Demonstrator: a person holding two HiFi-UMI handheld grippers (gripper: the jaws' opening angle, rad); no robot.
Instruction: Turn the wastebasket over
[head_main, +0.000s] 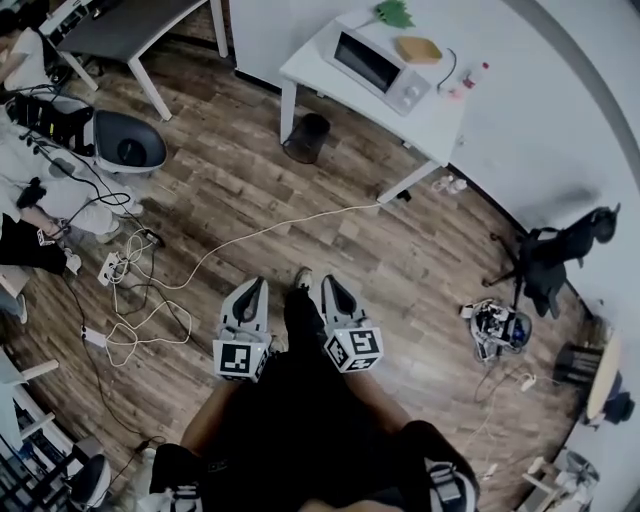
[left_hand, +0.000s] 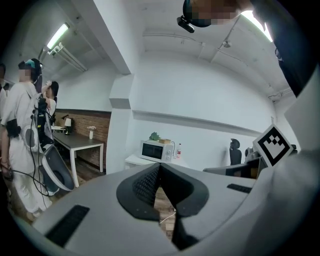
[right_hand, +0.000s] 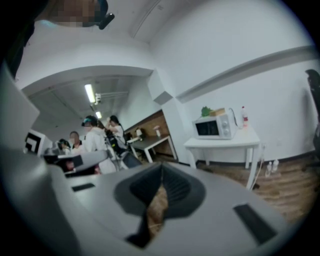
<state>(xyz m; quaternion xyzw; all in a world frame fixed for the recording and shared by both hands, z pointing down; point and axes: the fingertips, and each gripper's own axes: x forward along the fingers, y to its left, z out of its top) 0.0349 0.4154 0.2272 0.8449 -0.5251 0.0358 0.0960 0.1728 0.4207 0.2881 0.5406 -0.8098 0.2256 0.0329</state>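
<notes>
A dark mesh wastebasket (head_main: 306, 138) stands upright on the wooden floor by the left leg of a white table (head_main: 440, 125), well ahead of me. My left gripper (head_main: 256, 284) and right gripper (head_main: 326, 281) are held side by side in front of my body, both pointing toward that table. The left gripper (left_hand: 159, 167) has its jaws shut with nothing between them. So does the right gripper (right_hand: 161, 172). Neither gripper view shows the wastebasket.
A microwave (head_main: 378, 65) and a bottle (head_main: 476, 75) sit on the white table. A grey rounded shell (head_main: 128, 150) lies at the left by a dark table (head_main: 130, 30). Cables (head_main: 150, 310) and a power strip (head_main: 108, 268) trail over the floor. A black office chair (head_main: 555, 255) stands at the right. People (left_hand: 20, 140) stand at the left.
</notes>
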